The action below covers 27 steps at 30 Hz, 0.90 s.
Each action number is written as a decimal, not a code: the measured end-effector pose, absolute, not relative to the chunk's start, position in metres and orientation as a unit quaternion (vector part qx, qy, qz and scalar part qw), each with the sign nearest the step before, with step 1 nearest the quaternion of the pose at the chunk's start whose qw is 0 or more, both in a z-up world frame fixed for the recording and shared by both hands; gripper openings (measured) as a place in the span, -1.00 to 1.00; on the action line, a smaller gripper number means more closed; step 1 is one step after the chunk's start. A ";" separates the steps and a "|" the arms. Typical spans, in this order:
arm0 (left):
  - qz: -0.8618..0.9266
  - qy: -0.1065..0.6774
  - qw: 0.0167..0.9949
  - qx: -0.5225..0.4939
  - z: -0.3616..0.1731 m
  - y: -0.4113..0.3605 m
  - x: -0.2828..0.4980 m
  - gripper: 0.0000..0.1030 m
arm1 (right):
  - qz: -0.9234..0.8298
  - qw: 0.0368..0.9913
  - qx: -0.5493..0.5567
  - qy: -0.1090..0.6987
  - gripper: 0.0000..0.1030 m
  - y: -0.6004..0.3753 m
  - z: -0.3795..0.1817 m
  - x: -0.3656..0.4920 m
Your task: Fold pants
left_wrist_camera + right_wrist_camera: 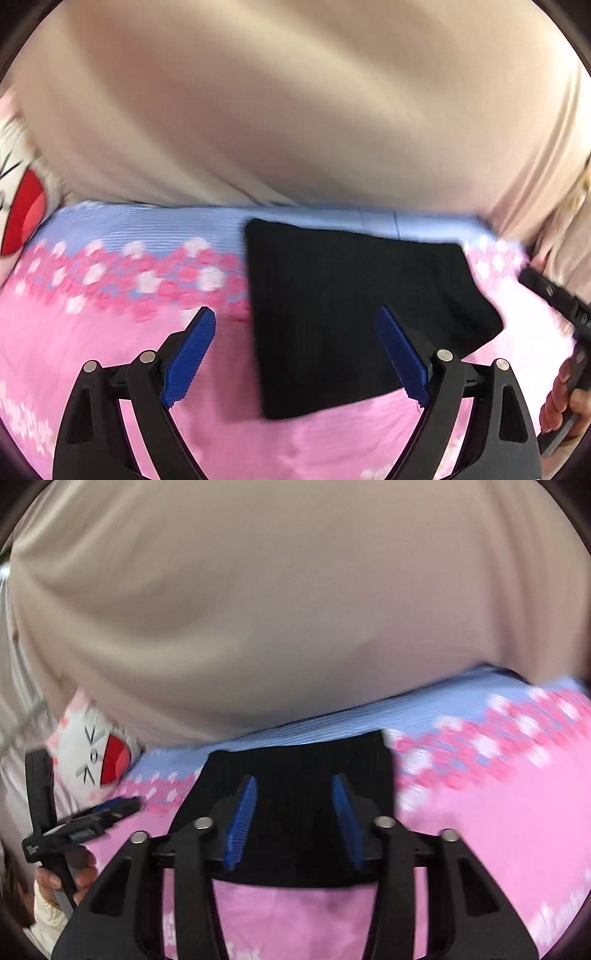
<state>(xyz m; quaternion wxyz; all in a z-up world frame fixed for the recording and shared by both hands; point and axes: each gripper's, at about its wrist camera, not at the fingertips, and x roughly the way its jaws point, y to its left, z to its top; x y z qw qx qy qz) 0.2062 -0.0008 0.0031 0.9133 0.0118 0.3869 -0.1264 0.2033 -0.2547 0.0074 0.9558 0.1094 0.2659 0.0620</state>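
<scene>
Left wrist view showed the left gripper (295, 347) spread wide and empty above the folded black pants (354, 314), which lay flat on the pink floral bedsheet (110, 332). The right gripper (293, 816) hovered likewise parted, holding nothing. Beige fabric (295, 103) filled the background, and a white cartoon pillow (92, 753) sat at the sheet's edge.

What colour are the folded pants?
Black. The pants show best in the left wrist view, lying on the pink flowery sheet.
</scene>
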 end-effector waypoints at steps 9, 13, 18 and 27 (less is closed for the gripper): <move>-0.087 0.473 0.876 -0.024 -0.082 0.007 0.251 0.86 | 0.057 0.938 0.176 0.293 -0.96 -0.295 -0.033 0.216; -0.061 0.444 0.893 0.038 -0.075 -0.009 0.240 0.82 | -0.023 0.935 0.096 0.340 -1.00 -0.295 -0.059 0.240; -0.002 0.362 0.923 0.129 -0.034 -0.023 0.189 0.79 | -0.032 0.945 0.135 0.296 -0.91 -0.297 -0.028 0.182; -0.001 0.342 0.929 0.141 -0.002 -0.031 0.123 0.80 | -0.053 0.955 0.092 0.276 -0.88 -0.239 -0.025 0.090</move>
